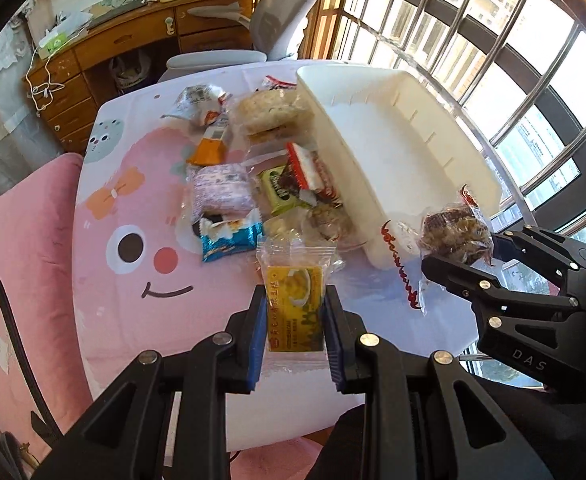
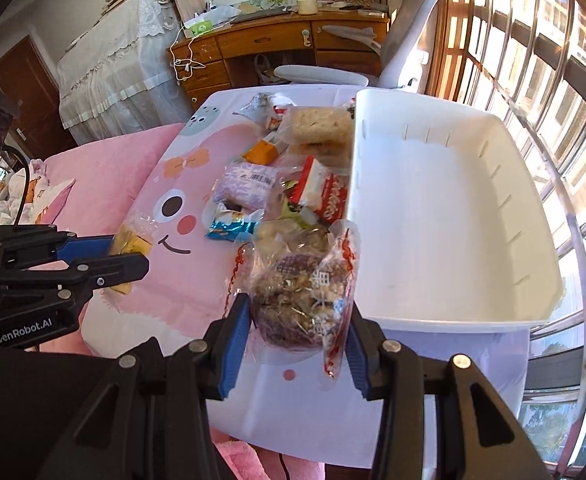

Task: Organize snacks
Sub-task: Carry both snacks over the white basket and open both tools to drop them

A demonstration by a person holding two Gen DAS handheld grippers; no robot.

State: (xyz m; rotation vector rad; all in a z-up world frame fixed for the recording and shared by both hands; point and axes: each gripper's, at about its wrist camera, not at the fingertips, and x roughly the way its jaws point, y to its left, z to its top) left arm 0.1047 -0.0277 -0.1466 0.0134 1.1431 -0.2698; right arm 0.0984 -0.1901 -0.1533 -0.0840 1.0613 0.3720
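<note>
The left gripper (image 1: 293,320) pinches a yellow wrapped snack (image 1: 293,312); the right gripper (image 2: 299,332) pinches a clear-bagged brown nut cake (image 2: 301,300). Best carried over the empty white plastic bin (image 2: 453,216), lowering inside before releasing.

Room is a bedroom-like space w/ strong daylight. On right side a big window (image 2: 533,60) w/ metal bars (image 1: 493,40); sun comes through and makes the frames bright. At the back stands a wooden desk (image 2: 261,44) w/ drawers, top is cluttered w/ papers and a white cup (image 2: 307,6). A white cable (image 2: 183,62) hangs over its front. Next to desk a grey office chair (image 2: 397,48). At left, furniture covered w/ white lace cloth (image 2: 109,80), and a dark wooden door (image 2: 25,92) behind it. Near the table a pink cushion (image 1: 21,260). The table has a pink cartoon cloth (image 1: 133,280).
</note>
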